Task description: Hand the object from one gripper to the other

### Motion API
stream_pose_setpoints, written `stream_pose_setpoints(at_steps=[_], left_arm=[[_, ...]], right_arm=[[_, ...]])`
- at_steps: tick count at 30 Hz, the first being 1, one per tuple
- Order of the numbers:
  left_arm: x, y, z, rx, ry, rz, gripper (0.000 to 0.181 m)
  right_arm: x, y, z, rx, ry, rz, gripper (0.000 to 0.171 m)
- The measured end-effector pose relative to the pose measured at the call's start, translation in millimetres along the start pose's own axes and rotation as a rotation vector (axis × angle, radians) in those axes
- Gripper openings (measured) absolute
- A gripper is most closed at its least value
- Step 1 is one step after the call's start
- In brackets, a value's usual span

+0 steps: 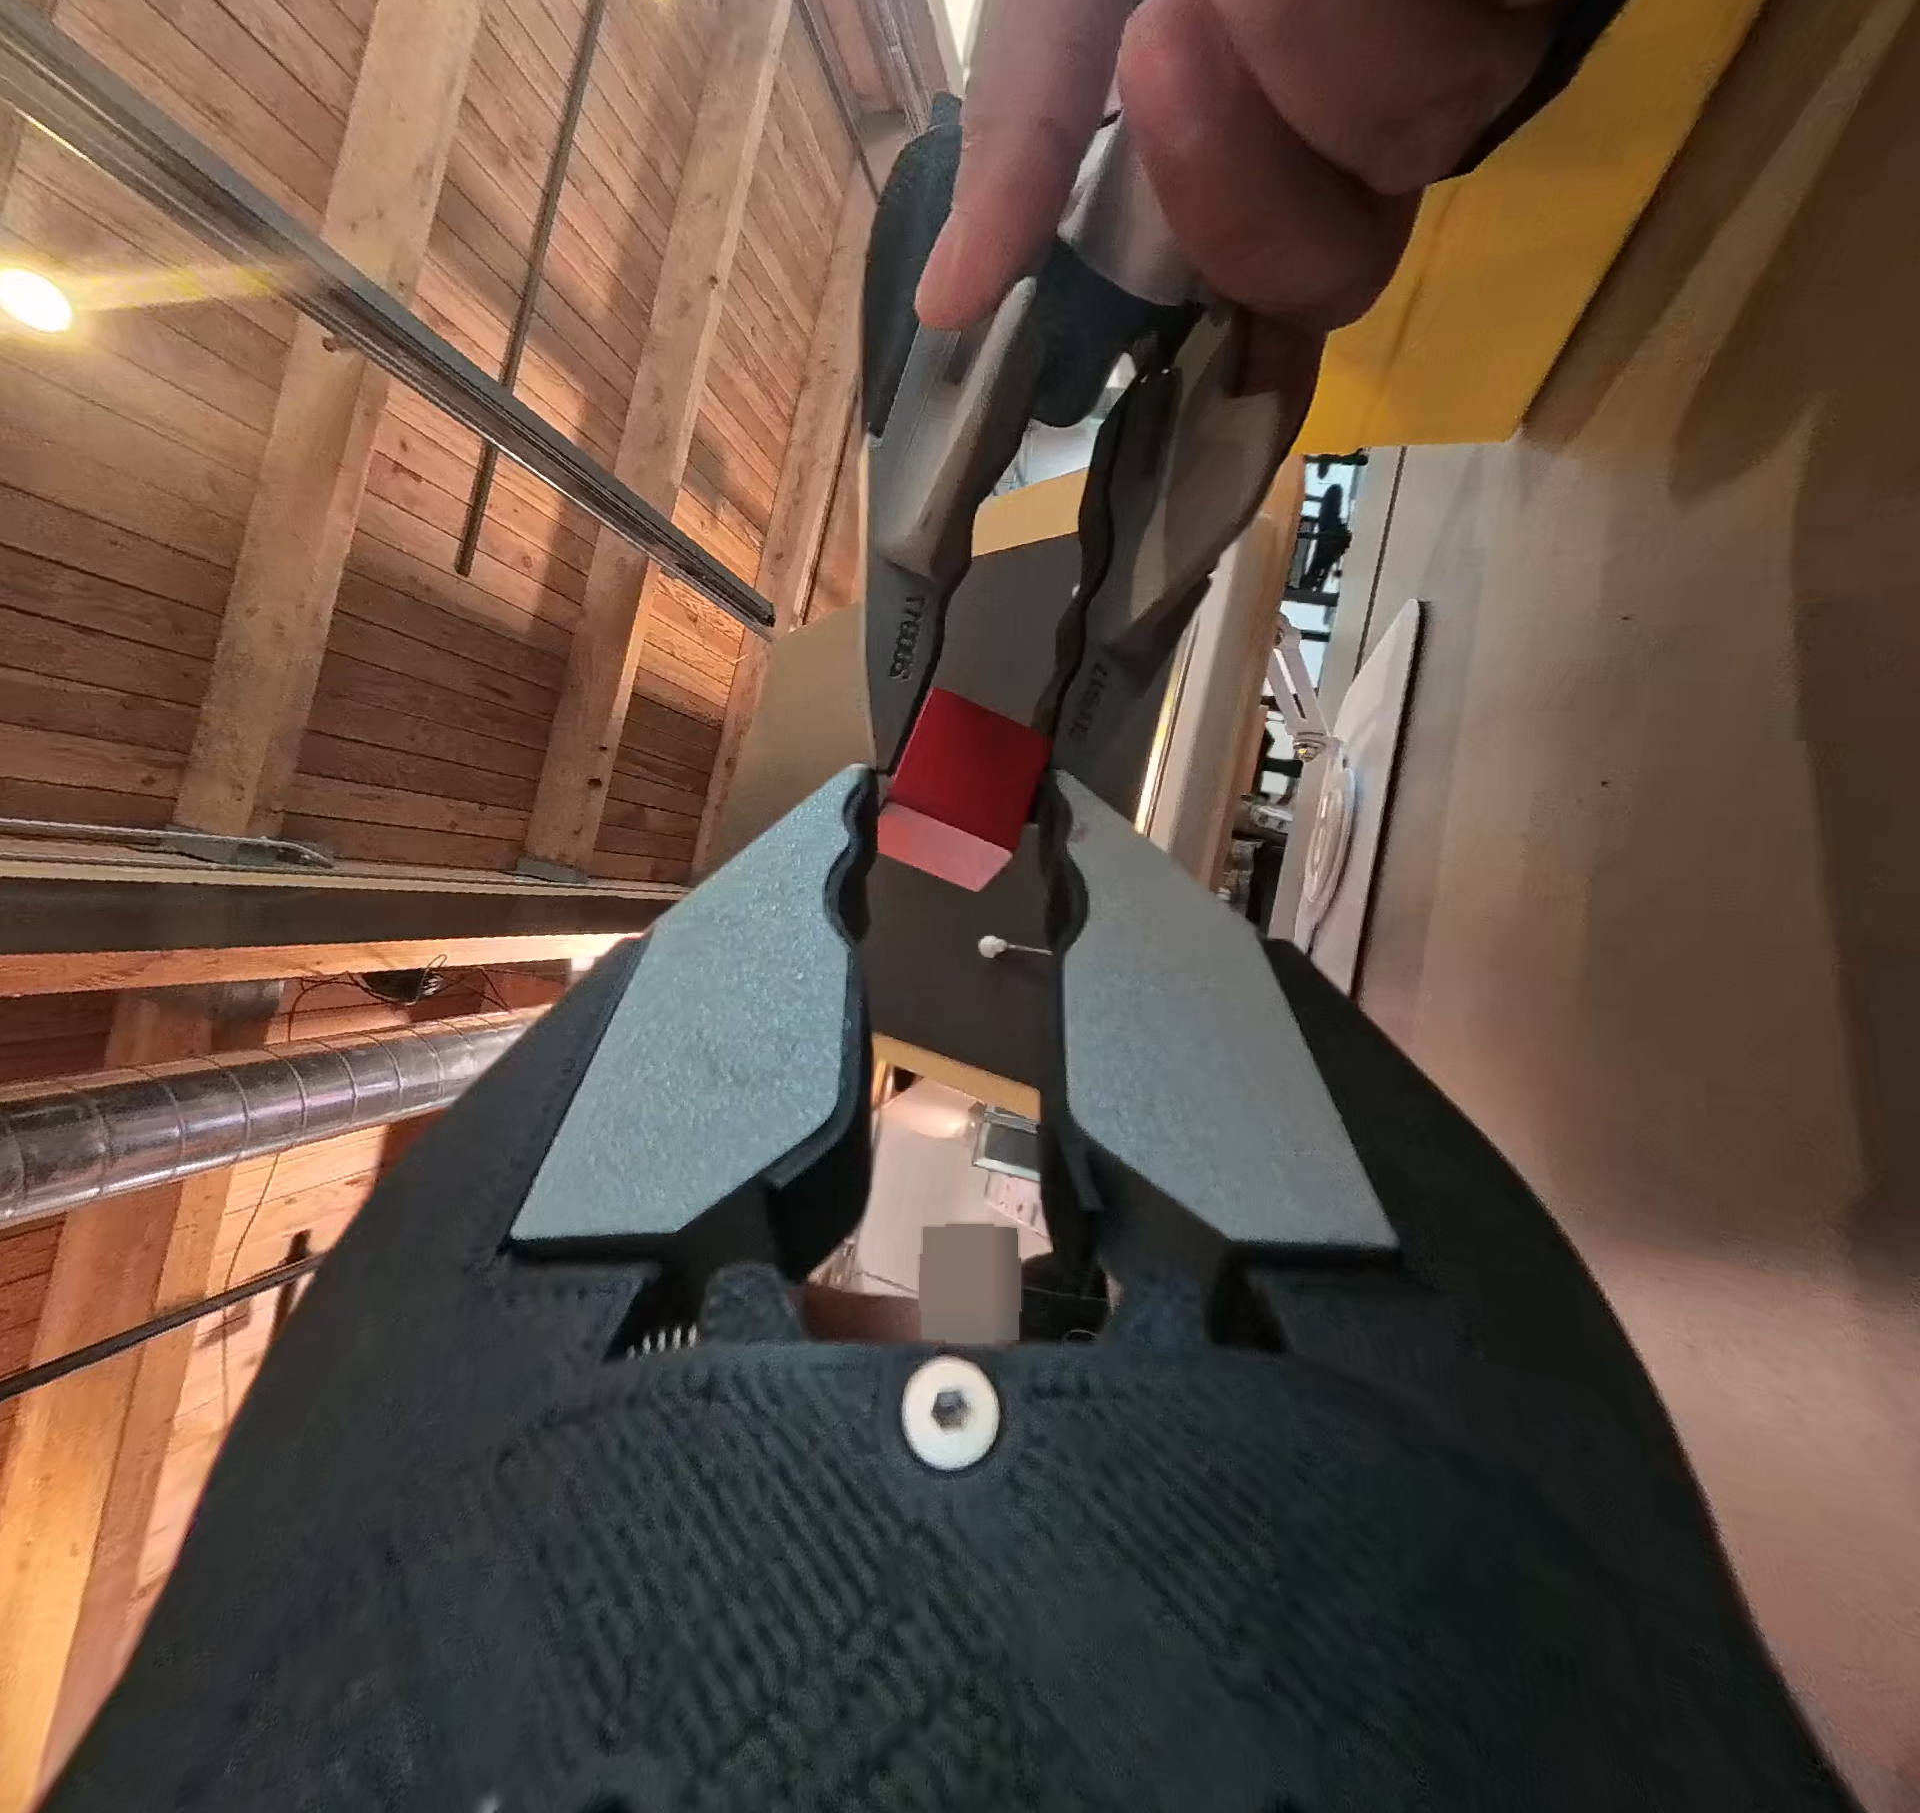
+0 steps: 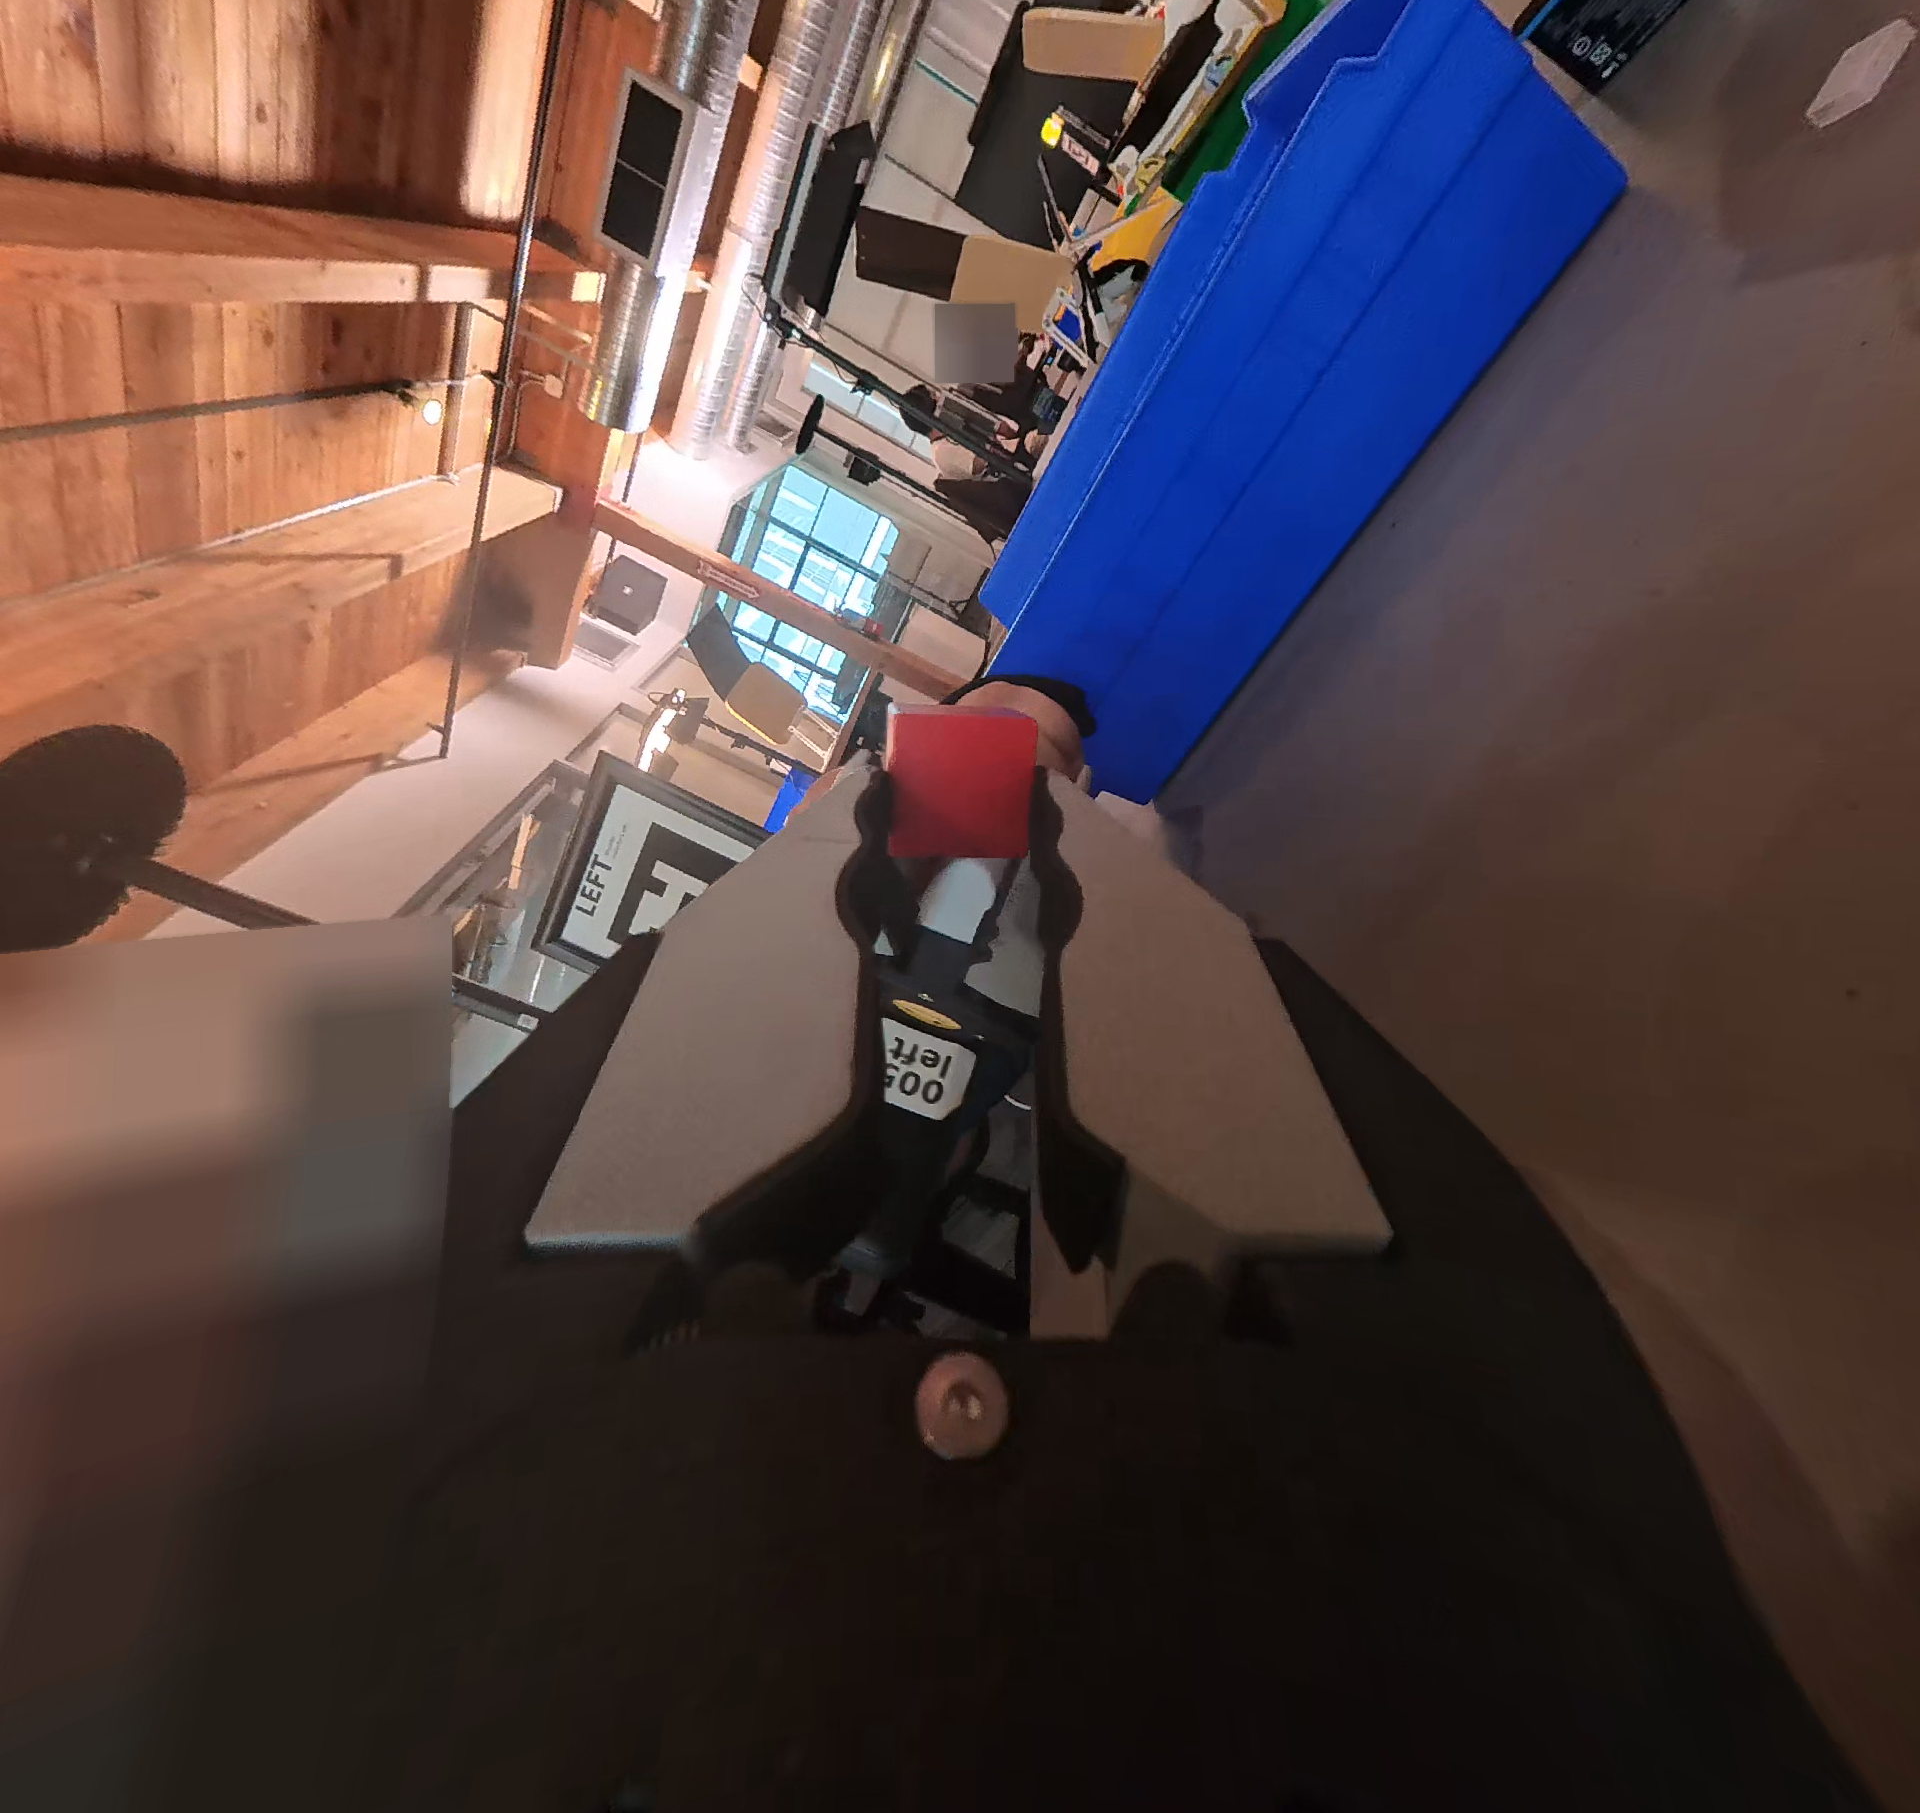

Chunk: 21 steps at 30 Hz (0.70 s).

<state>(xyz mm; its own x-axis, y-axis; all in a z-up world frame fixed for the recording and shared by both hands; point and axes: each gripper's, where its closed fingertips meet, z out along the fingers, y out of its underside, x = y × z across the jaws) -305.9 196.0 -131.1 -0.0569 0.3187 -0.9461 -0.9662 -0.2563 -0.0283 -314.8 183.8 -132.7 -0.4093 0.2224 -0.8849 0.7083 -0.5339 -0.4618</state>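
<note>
The cube (image 1: 961,797) sits between the tips of the left tongs (image 1: 961,813), with the right tongs (image 1: 971,724) meeting it from the far side. Behind the cube in the right wrist view, a bin (image 2: 1299,413) rests on the bench (image 2: 1610,724).

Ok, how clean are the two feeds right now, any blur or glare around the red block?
Left wrist view: sharp on the red block and left tongs, ceiling lamp flares, wide-angle bending at the edges. Right wrist view: softer overall, right tongs body dark and underexposed, red block still clear.
</note>
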Motion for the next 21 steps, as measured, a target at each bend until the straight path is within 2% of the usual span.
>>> stream_pose_setpoints(at_steps=[4,9,15,21], left_arm=[[-1,1,1,-0.021,0.016,-0.030,0.028],[-3,4,-1,0.007,0.115,-0.311,0.027],[-9,7,-2,0.083,0.240,-0.771,0.027],[-12,3,-7,0.165,0.344,-1.010,0.027]], right_arm=[[-1,-1,0,0.008,0.009,-0.049,0.025],[-2,-7,-3,0.024,0.063,-0.191,0.030],[-12,-14,-9,0.059,0.107,-0.407,0.046],[-10,-6,-2,0.010,0.148,-0.513,0.053]])
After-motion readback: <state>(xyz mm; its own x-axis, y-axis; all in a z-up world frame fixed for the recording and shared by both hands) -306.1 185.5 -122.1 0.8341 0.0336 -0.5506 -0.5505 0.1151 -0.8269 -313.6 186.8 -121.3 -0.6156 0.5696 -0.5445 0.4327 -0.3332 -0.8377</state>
